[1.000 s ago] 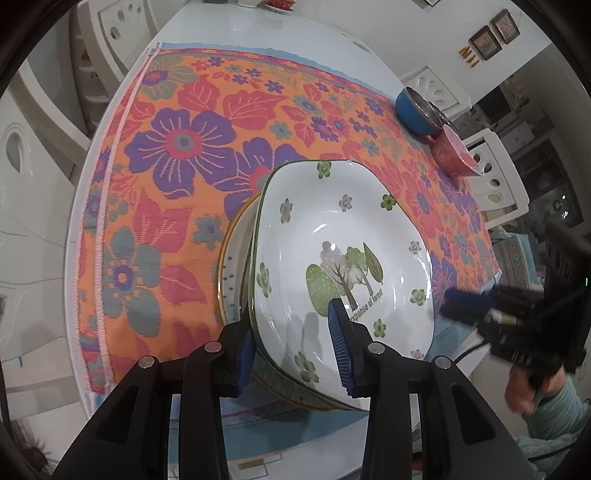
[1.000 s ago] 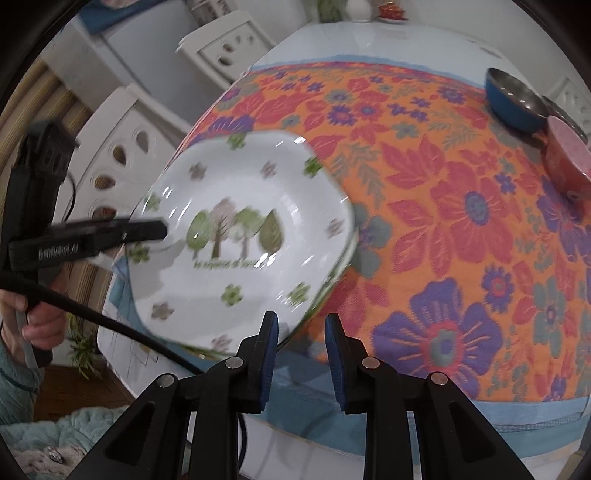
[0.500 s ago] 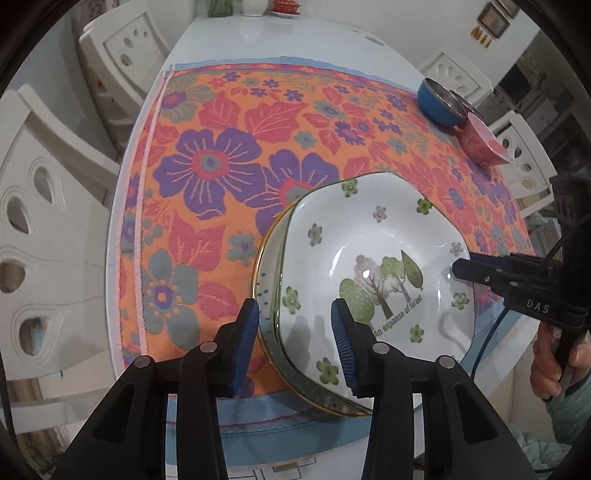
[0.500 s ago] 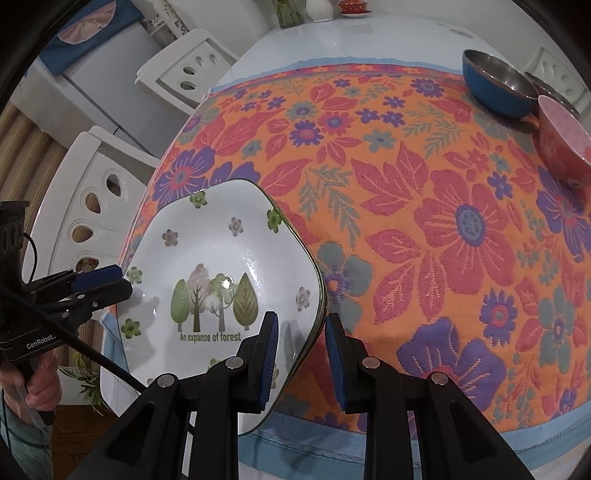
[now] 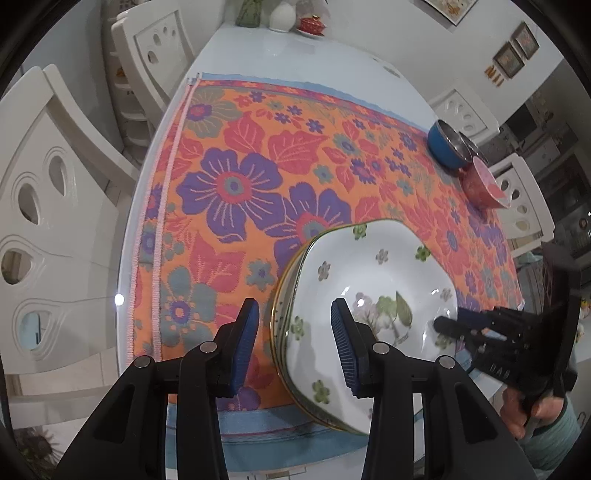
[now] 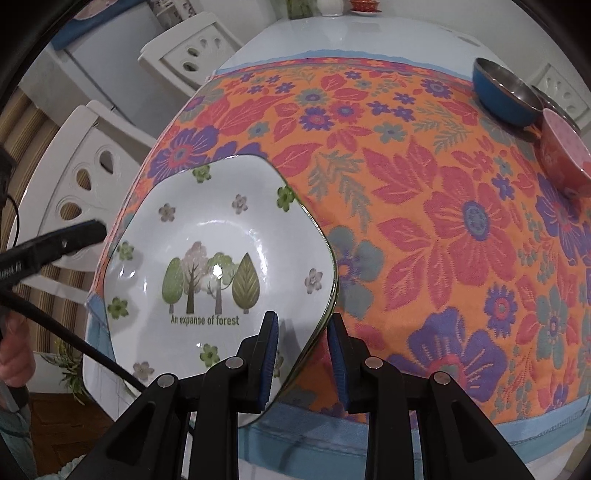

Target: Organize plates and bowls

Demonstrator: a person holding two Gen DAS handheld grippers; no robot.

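A white square plate with a tree picture (image 5: pixel 373 295) (image 6: pixel 218 266) lies on top of another plate with a gold rim (image 5: pixel 277 325) near the table's front edge. My left gripper (image 5: pixel 293 347) is open; its jaws stand on either side of the stack's left rim without touching it. My right gripper (image 6: pixel 303 354) is open, its jaws on either side of the plate's right rim. It also shows in the left wrist view (image 5: pixel 448 325). A blue bowl (image 5: pixel 448 146) (image 6: pixel 506 94) and a pink bowl (image 5: pixel 484 182) (image 6: pixel 565 151) stand at the far right.
The table (image 5: pixel 295 59) carries an orange flowered cloth (image 5: pixel 240 177) (image 6: pixel 424 206). White chairs (image 5: pixel 44 229) (image 6: pixel 188 59) stand around it. Small ornaments (image 5: pixel 310 24) stand at the table's far end.
The tree plate came down onto the gold-rimmed plate. My left gripper opened wider and drew back from the rim. My right gripper let go of the rim and opened.
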